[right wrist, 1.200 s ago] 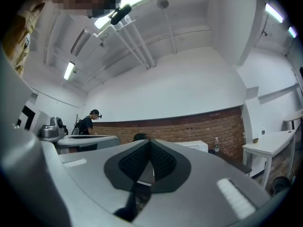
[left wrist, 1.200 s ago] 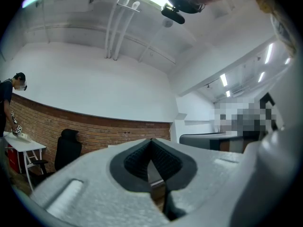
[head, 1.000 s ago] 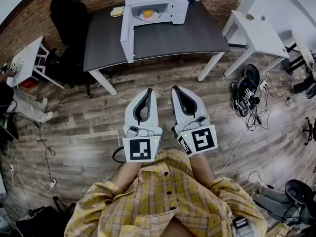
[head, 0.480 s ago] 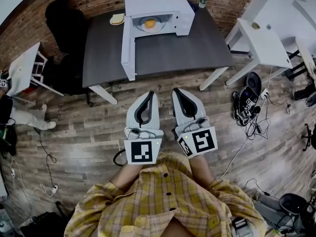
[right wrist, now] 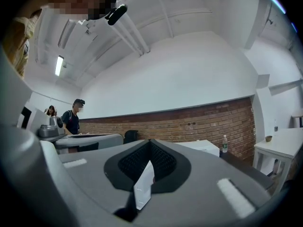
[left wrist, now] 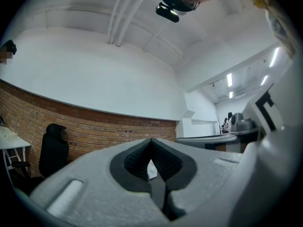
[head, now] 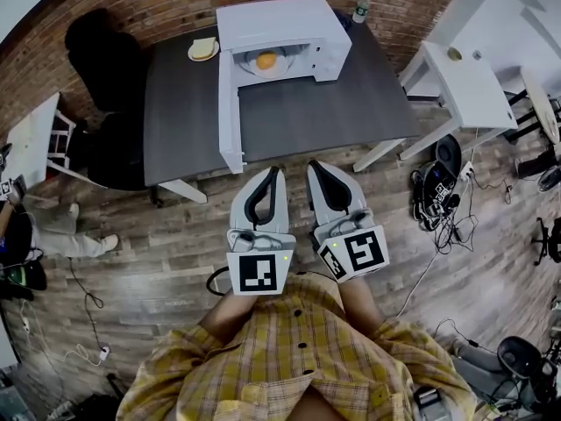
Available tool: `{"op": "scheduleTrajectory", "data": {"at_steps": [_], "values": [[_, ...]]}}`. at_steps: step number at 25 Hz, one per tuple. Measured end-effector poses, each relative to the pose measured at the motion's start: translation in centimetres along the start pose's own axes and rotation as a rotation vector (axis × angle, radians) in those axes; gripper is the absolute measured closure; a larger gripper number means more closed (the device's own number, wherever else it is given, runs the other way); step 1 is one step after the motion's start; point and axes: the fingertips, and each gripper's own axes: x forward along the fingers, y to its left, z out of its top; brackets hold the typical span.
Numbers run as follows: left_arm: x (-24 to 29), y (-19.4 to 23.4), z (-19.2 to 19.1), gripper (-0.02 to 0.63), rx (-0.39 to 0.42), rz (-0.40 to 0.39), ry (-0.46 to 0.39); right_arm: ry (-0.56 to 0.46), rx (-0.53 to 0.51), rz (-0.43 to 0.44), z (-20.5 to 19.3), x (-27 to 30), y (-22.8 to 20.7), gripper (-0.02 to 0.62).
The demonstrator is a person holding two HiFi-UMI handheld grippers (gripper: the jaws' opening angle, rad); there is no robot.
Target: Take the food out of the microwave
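Note:
A white microwave (head: pixel 276 26) stands at the far side of the dark grey table (head: pixel 333 103). Its door (head: pixel 229 112) hangs open to the left. Inside it, a plate carries orange food (head: pixel 266 60). My left gripper (head: pixel 273 171) and right gripper (head: pixel 314 165) are side by side over the wooden floor, just short of the table's near edge, pointing at the microwave. Both are shut with nothing in them. In the left gripper view the left gripper's (left wrist: pixel 151 140) tips meet. The right gripper's (right wrist: pixel 150 140) tips meet too, and a white sliver of the door (right wrist: pixel 143 183) shows behind them.
A plate with bread (head: pixel 203 49) lies left of the microwave, a bottle (head: pixel 363 7) to its right. A black chair (head: pixel 105 68) stands left of the table. White tables (head: pixel 460 77) and a tangle of cables and gear (head: pixel 438 182) are at the right. Two people (right wrist: pixel 71 119) stand far off.
The table and microwave have come closer and lower in the head view as the person walks toward them. Both grippers stay shut and side by side.

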Motion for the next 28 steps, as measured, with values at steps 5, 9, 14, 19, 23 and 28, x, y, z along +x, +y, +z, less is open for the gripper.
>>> {"op": "scheduleTrajectory", "data": {"at_steps": [5, 9, 14, 19, 23, 28], "values": [[1.8, 2.0, -0.5, 0.606, -0.017, -0.002, 0.013, 0.001, -0.012, -0.026, 0.1, 2.5, -0.6, 0.591], [3.0, 2.9, -1.1, 0.606, -0.030, -0.002, 0.023, 0.020, -0.004, -0.034, -0.4, 4.0, -1.4, 0.591], [5.1, 3.6, -2.0, 0.606, -0.055, 0.005, 0.043, 0.045, -0.053, -0.025, -1.0, 5.7, -2.2, 0.591], [8.0, 3.5, -2.6, 0.606, -0.047, 0.025, 0.040, 0.038, -0.039, -0.004, -1.3, 7.4, -4.6, 0.591], [11.0, 3.8, -3.1, 0.606, -0.041, 0.041, 0.044, 0.030, -0.031, 0.009, -1.3, 9.5, -6.9, 0.591], [14.8, 3.5, -3.6, 0.606, -0.042, 0.073, 0.036, 0.014, -0.030, 0.047, -0.9, 11.5, -9.7, 0.591]]}}
